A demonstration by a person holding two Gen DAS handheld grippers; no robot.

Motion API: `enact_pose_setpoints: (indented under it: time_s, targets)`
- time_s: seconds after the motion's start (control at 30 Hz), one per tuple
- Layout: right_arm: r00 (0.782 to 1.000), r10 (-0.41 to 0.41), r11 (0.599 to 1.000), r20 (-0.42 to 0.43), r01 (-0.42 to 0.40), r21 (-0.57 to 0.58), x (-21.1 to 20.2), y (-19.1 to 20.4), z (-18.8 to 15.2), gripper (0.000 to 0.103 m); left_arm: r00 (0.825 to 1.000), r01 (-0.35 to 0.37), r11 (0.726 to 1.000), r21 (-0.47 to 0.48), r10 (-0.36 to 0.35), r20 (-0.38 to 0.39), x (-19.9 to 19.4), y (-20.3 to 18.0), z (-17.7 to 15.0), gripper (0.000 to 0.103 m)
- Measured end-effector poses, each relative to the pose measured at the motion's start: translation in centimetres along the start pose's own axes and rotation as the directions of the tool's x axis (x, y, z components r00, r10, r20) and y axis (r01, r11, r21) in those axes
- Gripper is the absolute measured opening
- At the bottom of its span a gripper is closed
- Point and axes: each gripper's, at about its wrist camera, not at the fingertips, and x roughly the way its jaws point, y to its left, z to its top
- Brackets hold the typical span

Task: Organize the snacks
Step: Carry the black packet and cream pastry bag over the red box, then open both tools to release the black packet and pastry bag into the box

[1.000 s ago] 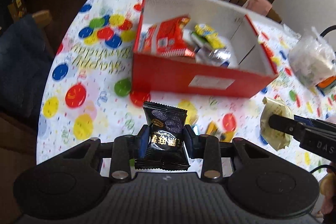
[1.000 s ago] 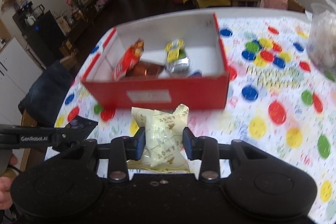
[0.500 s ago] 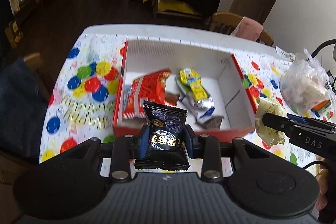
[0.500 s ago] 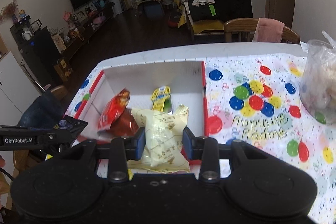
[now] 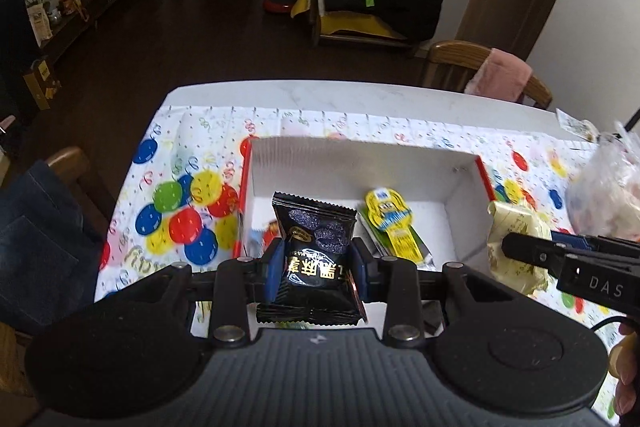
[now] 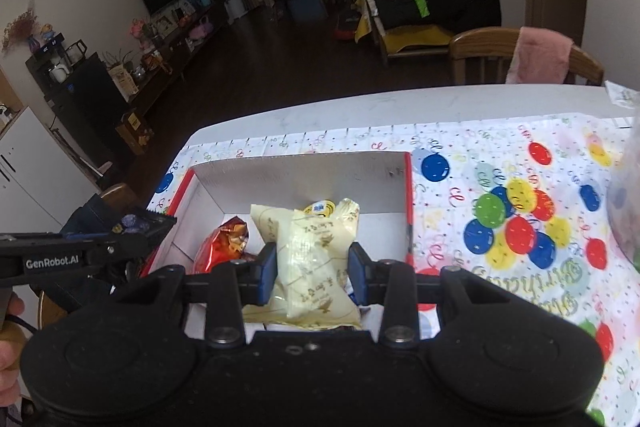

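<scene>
My left gripper is shut on a black snack packet with gold lettering, held over the near part of the red box with white inner walls. My right gripper is shut on a pale yellow snack packet, also above the box. Inside the box lie a yellow-labelled packet and a red-orange foil packet. In the left wrist view the right gripper shows at the right with its pale packet. The left gripper shows at the left of the right wrist view.
The table carries a balloon-print birthday cloth. A clear plastic bag of food stands at the right. Wooden chairs stand at the far side and the left. A hand grips the left gripper's handle.
Both grippers have moved forward and up with their packets, from in front of the box's red wall to above its inside. The grips have not changed.
</scene>
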Motion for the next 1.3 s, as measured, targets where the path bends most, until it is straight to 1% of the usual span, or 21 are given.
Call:
enact_pose_setpoints:
  time_s: [0.2,0.37,0.6,0.7,0.8,0.93,1.13,1.3]
  targets:
    - [0.999,-0.013,1.000,-0.039,0.013,-0.017,3.2,-0.1,2.0,0.035,0.999,-0.033,0.999,0.002,0.033,-0.021,2.8,0.1,2.3,0.034]
    - [0.997,-0.032,0.997,-0.075,0.027,-0.076,6.3,0.4,3.2,0.035,0.997,-0.043,0.999,0.001,0.043,-0.057,5.2,0.1,3.8,0.034]
    - [0.991,-0.028,0.991,-0.132,0.011,-0.133,10.0,1.2,4.3,0.035,0.989,-0.043,0.999,-0.023,0.040,-0.145,8.6,0.9,5.0,0.034]
    - [0.985,-0.038,0.989,-0.166,0.013,-0.146,11.7,1.4,4.7,0.035,0.984,-0.034,0.999,-0.023,0.029,-0.178,9.7,1.1,5.2,0.034]
    - [0.977,-0.053,0.987,-0.206,0.021,-0.158,13.3,1.5,4.9,0.035,0.980,-0.042,0.999,-0.005,0.040,-0.197,10.5,1.0,5.1,0.034]
    - [0.969,-0.068,0.984,-0.237,0.025,-0.179,14.7,1.8,4.8,0.035,0.975,-0.045,0.999,-0.001,0.043,-0.220,11.3,1.1,5.0,0.034]
    - [0.964,-0.074,0.981,-0.256,0.024,-0.195,15.9,2.1,4.8,0.036,0.965,-0.056,0.998,0.003,0.054,-0.258,12.5,1.3,4.6,0.034]
    - [0.965,-0.070,0.982,-0.253,0.022,-0.188,16.0,2.3,4.9,0.038,0.964,-0.056,0.998,-0.006,0.052,-0.259,12.6,1.5,4.6,0.035]
